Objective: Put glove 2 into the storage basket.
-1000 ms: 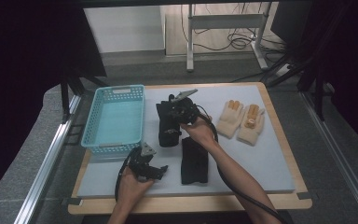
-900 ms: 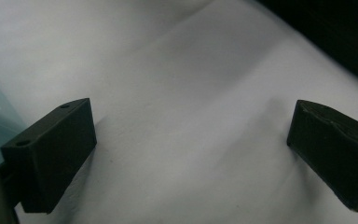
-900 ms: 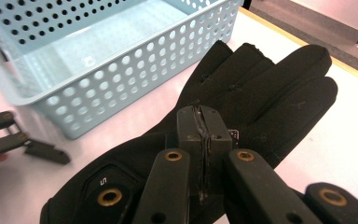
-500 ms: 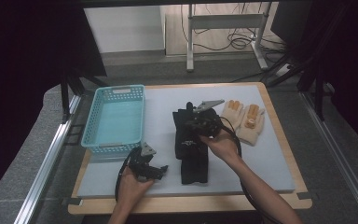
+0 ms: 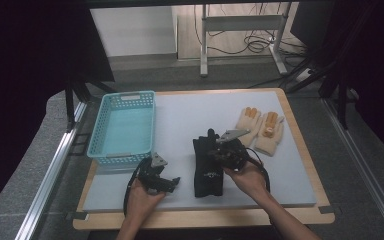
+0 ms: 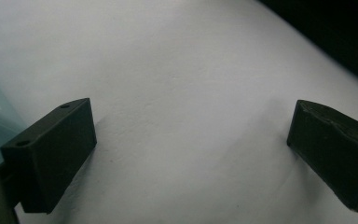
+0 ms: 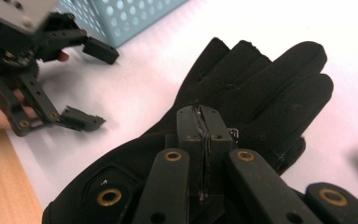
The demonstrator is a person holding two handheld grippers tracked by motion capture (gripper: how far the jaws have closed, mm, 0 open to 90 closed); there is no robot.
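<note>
My right gripper [image 5: 215,154] [image 7: 204,119] is shut on a black glove [image 5: 206,150] [image 7: 261,88] at its palm, low over the white mat. This glove lies partly over a second black glove [image 5: 207,182] nearer the front edge. My left gripper [image 5: 167,173] [image 6: 191,140] rests on the mat in front of the teal basket [image 5: 125,125], jaws wide open with nothing between them. The right gripper view shows the left gripper [image 7: 77,84] at upper left, beside the basket [image 7: 121,14].
A pair of tan gloves [image 5: 260,127] lies at the mat's right, behind my right hand. The white mat [image 5: 190,115] sits on a wooden board [image 5: 205,217]. A table frame and cables stand on the floor beyond.
My right gripper has carried the black glove from beside the basket to the right and toward the front, onto the other black glove. My left gripper has stayed put.
</note>
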